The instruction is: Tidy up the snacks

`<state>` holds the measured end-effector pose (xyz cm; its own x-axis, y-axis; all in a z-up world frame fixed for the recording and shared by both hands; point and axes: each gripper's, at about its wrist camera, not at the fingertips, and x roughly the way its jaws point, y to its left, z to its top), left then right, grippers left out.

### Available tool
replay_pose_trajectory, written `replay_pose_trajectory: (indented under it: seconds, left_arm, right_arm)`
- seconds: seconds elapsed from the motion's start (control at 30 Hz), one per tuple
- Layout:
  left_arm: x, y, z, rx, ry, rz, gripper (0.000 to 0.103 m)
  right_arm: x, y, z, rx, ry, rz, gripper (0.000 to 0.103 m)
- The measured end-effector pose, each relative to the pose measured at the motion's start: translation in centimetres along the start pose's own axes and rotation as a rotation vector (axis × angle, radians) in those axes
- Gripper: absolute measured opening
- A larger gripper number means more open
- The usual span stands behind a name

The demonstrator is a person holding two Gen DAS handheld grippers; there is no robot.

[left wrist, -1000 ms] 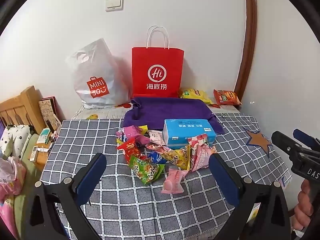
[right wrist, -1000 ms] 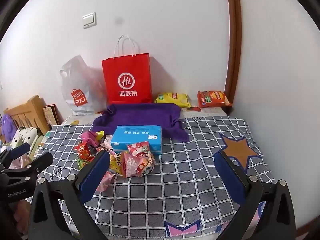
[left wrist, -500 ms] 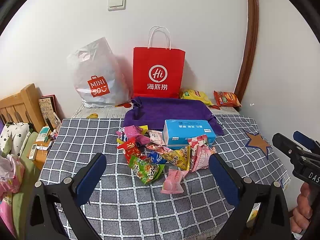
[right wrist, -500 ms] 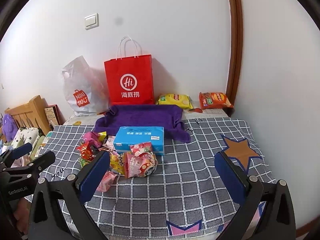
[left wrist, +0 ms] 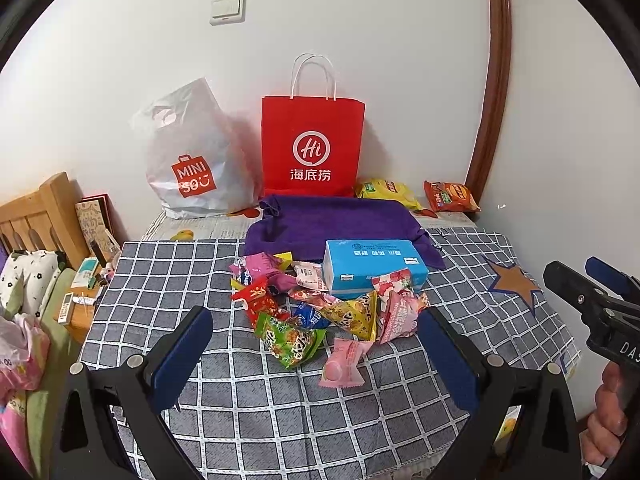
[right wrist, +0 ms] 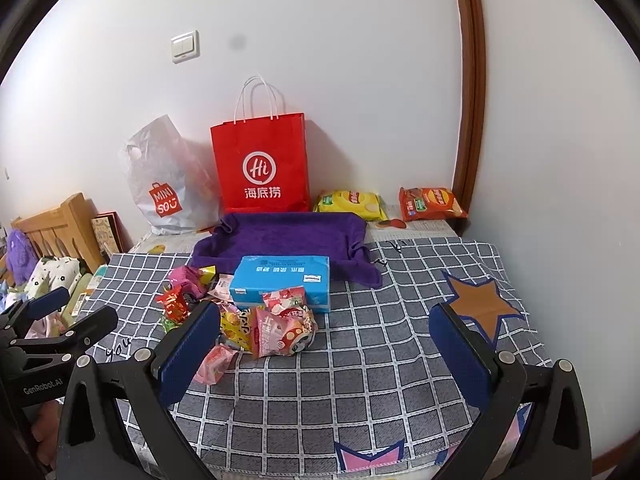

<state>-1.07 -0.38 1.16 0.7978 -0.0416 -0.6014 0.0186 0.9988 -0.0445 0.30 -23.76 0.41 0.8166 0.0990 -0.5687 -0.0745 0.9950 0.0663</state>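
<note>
**Supervisor:** Report both tools and the snacks.

**Operator:** I hold the left gripper [left wrist: 316, 344] above the near edge of the checked tablecloth [left wrist: 248, 416]; its jaws stand wide apart with nothing between them. My right gripper [right wrist: 326, 340] is likewise spread wide and carries nothing. In the left wrist view it shows at the far right edge, with my hand [left wrist: 610, 412] on its grip.

**Supervisor:** Location of the snacks?

**Operator:** The snack pile [left wrist: 320, 304] lies loose on the cloth, mid-table, heaped against the near side of a blue tissue box [left wrist: 372, 264]. A green packet [left wrist: 290, 338] and a pink packet [left wrist: 342, 364] sit at its near edge, the pink one slightly apart from the heap. 2 further bags lie at the back by the wall: a yellow chip bag [right wrist: 350, 204] and an orange chip bag [right wrist: 430, 204].

**Supervisor:** Other items?

**Operator:** A purple towel [right wrist: 284, 240] spread behind the box, a red paper bag [left wrist: 312, 148] upright against the wall, and a white plastic bag [left wrist: 192, 156] just beside it on the left.
</note>
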Motion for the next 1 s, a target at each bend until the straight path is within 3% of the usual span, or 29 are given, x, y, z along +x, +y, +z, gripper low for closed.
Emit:
replay_pose_trajectory:
  seconds: [1.0]
  left_arm:
    - [-0.46,0.12,0.28,0.004,-0.016,-0.001,0.102]
  right_arm:
    - [-0.59,0.42,0.16,-0.013,-0.015,0.0,0.103]
